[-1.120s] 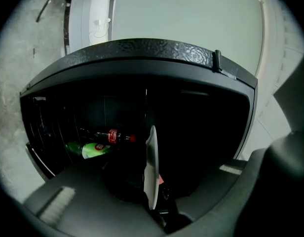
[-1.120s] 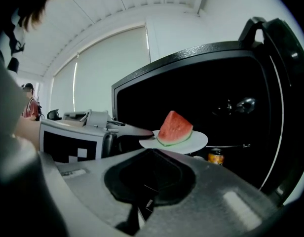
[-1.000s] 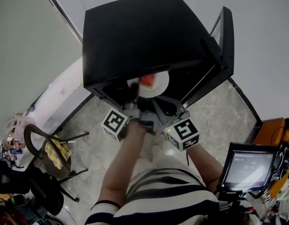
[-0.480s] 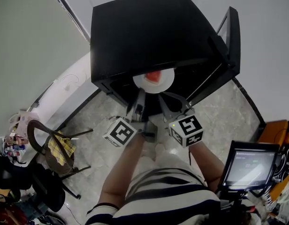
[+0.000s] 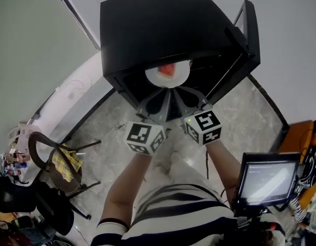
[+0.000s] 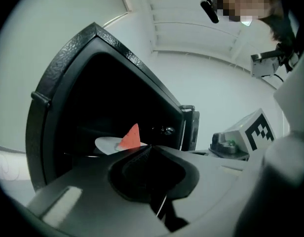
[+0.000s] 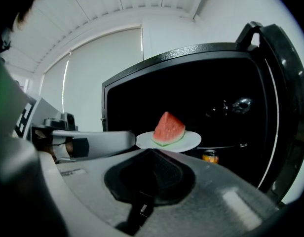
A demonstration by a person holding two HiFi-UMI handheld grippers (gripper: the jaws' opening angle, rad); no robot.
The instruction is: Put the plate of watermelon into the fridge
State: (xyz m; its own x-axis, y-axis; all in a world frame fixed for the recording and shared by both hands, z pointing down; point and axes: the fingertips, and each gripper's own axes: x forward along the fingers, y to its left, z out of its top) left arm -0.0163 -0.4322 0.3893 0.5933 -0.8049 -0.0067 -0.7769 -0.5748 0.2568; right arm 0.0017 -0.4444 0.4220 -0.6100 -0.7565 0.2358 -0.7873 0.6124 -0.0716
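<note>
Left gripper point(image 6: 147, 148) and right gripper point(image 7: 152, 152) both have their jaws drawn together to a point at the near rim of the plate, and each appears to pinch that rim. They converge on it from either side.

The black fridge point(image 5: 158, 29) stands open, its door point(image 5: 248, 40) swung out to the person's right. The white plate point(image 7: 191, 139) sits level at the mouth of the dark compartment, seemingly carried, not yet set on a shelf. On it rests a red watermelon wedge point(image 7: 168, 128), rind down and unsecured. A small can point(image 7: 209, 156) stands lower inside.

The plate is probably stiff, smooth and fairly light, so a thin rim pinch could slip. The wedge looks wet and loose and would likely slide if tilted. Holding the near rim at two spread points and keeping it flat seems safest.
</note>
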